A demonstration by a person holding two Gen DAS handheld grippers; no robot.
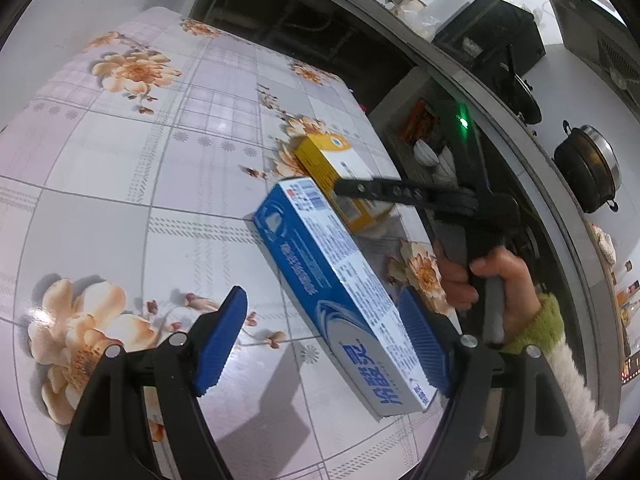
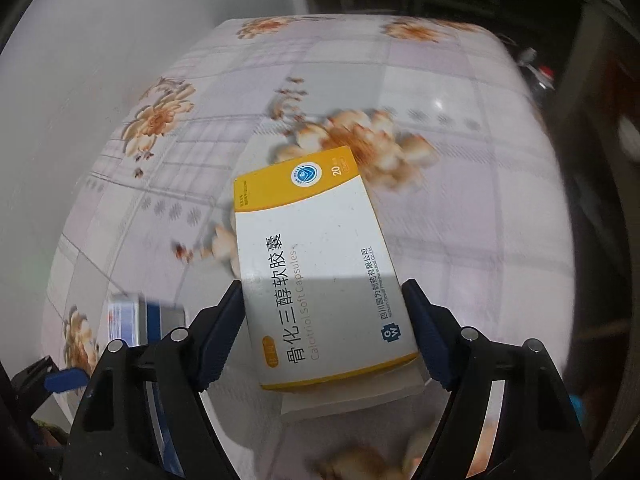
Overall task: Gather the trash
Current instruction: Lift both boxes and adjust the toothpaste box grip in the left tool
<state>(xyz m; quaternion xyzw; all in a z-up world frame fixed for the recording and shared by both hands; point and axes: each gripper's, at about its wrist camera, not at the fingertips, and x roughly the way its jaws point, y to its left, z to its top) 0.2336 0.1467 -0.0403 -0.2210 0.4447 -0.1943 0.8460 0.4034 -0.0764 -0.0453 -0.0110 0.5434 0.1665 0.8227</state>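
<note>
A long blue and white box (image 1: 340, 292) lies on the flowered tablecloth (image 1: 160, 168). My left gripper (image 1: 328, 340) is open around its near end; the right pad is at its side, the left pad stands apart. A yellow and white capsule box (image 2: 316, 264) sits between the blue pads of my right gripper (image 2: 324, 336), which is shut on its sides and holds it above the cloth. In the left wrist view the yellow box (image 1: 340, 164) shows beyond the blue one, with the right gripper's black finger across it. The blue box's end shows at lower left of the right wrist view (image 2: 132, 316).
The table's right edge (image 1: 384, 152) drops off toward a dark counter with a black pot (image 1: 588, 168) and a shelf of bowls (image 1: 428, 152). A plain wall (image 2: 80, 60) borders the table's left side.
</note>
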